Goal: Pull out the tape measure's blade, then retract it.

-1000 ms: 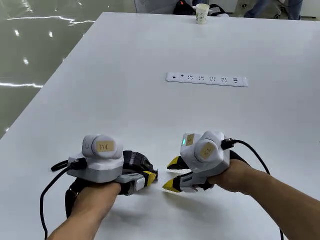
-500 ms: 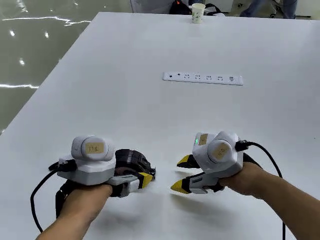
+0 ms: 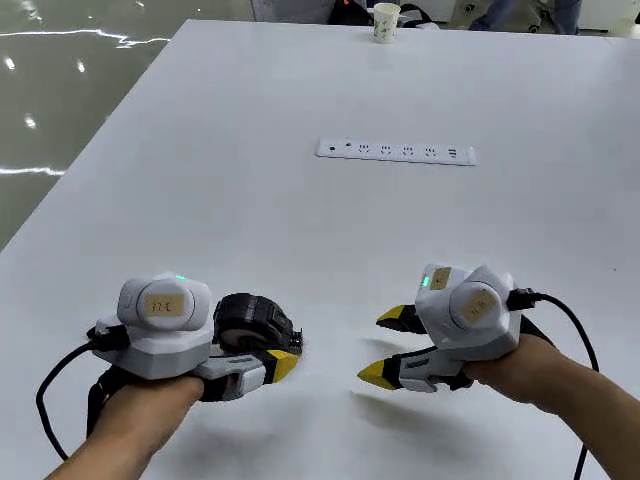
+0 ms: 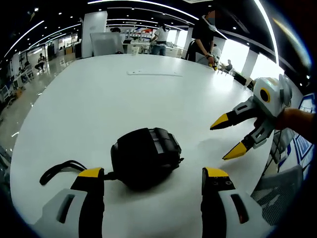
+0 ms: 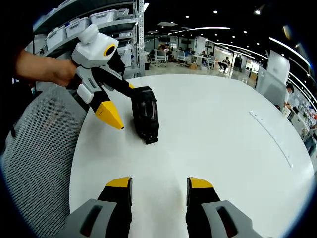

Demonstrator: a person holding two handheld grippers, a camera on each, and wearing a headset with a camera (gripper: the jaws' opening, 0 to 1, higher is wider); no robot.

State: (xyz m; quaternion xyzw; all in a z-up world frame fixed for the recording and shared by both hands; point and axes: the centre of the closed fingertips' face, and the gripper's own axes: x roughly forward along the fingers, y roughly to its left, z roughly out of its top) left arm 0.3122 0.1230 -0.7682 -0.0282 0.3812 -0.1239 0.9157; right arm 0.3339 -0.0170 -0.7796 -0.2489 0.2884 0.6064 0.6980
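In the head view the left gripper's (image 4: 153,172) far jaw is hidden behind the black tape measure (image 3: 250,320). The stickers on both grippers and any print on the case are too blurred to read. The case lies on the table (image 3: 300,200) between the left gripper's 2 wide-spread jaws; whether they touch it is unclear. Its strap loop (image 4: 58,169) trails past the left jaw. The right gripper (image 5: 159,183) is spread and empty, the case ahead and left of it. 1 second ago both grippers' tips nearly met; now they are well apart.
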